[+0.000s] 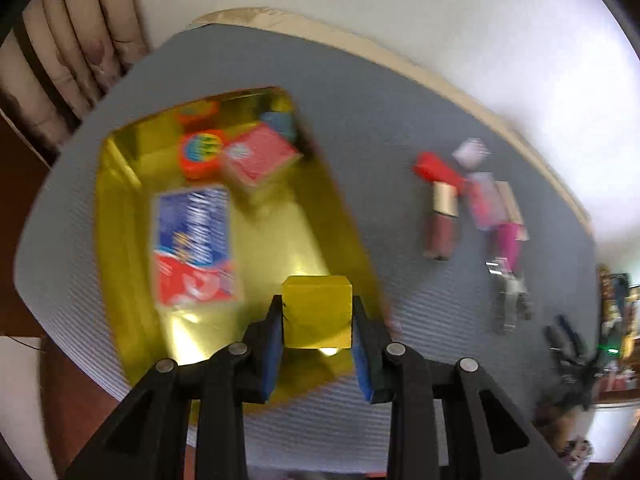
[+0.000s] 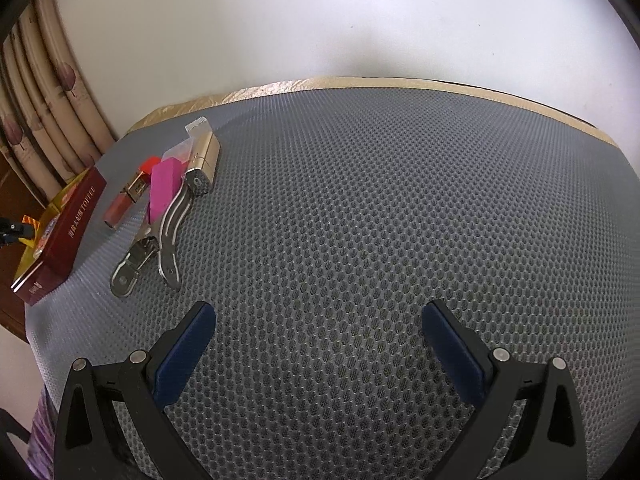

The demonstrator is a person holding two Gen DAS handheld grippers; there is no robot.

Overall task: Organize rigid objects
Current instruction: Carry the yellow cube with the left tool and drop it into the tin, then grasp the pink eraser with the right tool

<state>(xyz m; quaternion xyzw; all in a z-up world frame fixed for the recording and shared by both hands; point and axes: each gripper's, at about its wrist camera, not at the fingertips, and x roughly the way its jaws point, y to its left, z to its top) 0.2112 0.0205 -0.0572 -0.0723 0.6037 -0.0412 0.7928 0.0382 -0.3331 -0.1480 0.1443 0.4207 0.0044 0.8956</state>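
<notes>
Left wrist view: the left gripper (image 1: 318, 314) has its jaws pinching a yellow block (image 1: 317, 310) on two opposite faces, and the block hangs above the near end of the gold tray (image 1: 120, 216). In the tray lie a blue-and-red box (image 1: 194, 246), a red box (image 1: 260, 160) and an orange round tin (image 1: 200, 154) — the free floor seems to be near the right wall. I would lower the block there until it rests flat, then spread the jaws without dragging. The picture is blurred, so slowing down first seems wise. The right gripper (image 2: 319, 344) hangs with jaws spread and holding nothing over the grey mat (image 2: 380, 200); a metal clip (image 2: 160, 240) and a pink block (image 2: 162, 186) wait on the mat.
</notes>
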